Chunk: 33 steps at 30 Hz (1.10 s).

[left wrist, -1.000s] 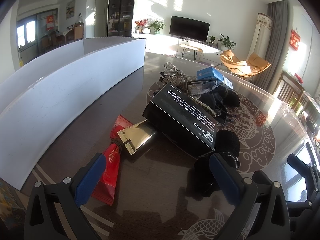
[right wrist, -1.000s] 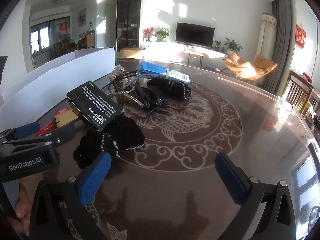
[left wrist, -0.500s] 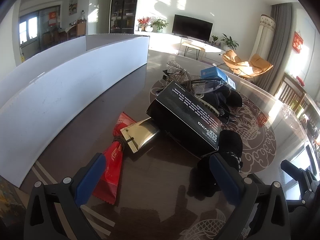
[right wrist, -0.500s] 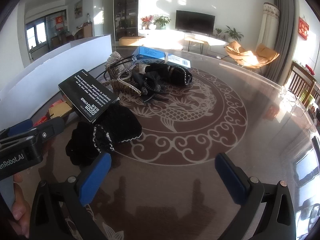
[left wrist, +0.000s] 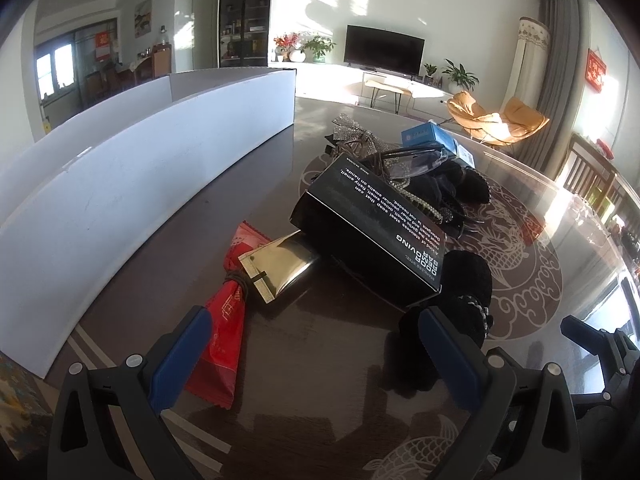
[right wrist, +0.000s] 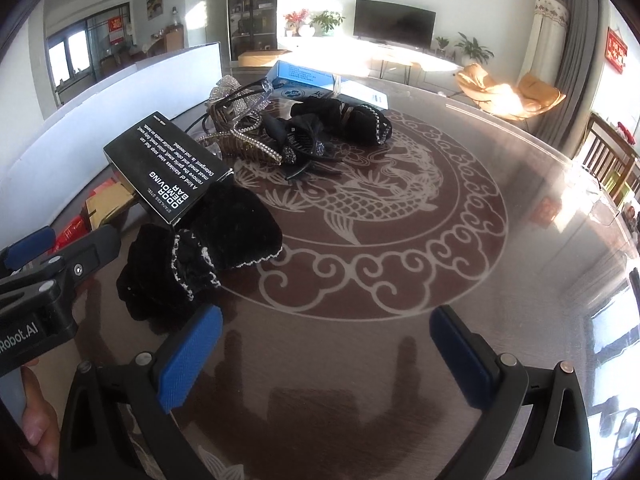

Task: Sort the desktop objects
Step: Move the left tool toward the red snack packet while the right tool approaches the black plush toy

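Step in hand: approach, nothing sorted yet. Left hand-held gripper (left wrist: 312, 344) and right hand-held gripper (right wrist: 326, 340) both hover with jaws spread, empty. The black velvet bow hair clip (right wrist: 200, 240) lies mid-tabletop against the black printed box (right wrist: 168, 168) — next, judged: straddle and close.

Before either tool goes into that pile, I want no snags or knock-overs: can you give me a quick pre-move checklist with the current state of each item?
1. Left tool open, empty: ok.
2. Right tool open, empty: ok.
3. Black box lying free: not ok, propped on the gold packet and black velvet bow.
4. Red packet loose: not ok, a hair tie wraps it.
5. Hair clips separate: not ok, tangled.
6. White bin contents: cannot tell.
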Tool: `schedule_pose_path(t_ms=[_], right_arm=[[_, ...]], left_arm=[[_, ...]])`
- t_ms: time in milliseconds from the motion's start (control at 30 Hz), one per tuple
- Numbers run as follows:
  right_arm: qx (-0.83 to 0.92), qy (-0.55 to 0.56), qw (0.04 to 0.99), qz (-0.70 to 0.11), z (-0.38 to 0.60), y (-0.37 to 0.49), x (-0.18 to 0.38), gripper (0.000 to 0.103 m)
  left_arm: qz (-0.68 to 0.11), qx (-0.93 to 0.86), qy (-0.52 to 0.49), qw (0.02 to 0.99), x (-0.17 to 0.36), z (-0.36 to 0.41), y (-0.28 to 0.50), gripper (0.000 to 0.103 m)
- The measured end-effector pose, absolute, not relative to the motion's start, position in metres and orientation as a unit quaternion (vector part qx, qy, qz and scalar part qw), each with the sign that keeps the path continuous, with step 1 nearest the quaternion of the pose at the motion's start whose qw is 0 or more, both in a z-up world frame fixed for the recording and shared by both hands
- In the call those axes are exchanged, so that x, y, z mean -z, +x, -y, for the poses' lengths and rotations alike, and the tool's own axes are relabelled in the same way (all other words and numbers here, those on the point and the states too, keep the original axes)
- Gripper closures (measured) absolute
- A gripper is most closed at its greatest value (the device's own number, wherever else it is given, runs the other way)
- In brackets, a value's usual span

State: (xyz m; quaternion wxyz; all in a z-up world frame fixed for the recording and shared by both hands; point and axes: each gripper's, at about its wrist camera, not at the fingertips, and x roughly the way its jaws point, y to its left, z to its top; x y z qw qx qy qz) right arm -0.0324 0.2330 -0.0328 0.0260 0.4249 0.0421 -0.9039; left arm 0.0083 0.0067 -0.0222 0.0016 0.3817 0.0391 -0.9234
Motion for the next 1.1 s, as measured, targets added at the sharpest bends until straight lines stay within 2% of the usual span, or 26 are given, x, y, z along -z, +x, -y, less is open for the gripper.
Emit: schedule_pose_path(t_ms=[867,1000,1100], right_arm=[[0.903,0.427,0.037,-0.026,-0.235,-0.032,0.034,0.0],[0.903,0.428,0.042,-0.022,-0.236,-0.033,0.034,0.0],[0.902,0.43,0.045,-0.021,-0.235,-0.034,0.035,0.0]], left_arm=[[-0.024,0.93,0.366,0.015,0.009,-0.006,0.015,0.0],[-0.027,0.935,0.353,-0.036,-0.015,0.013,0.029,0.0],[0.02,0.926,0.369,-0.076,-0.027,0.03,0.038,0.0]])
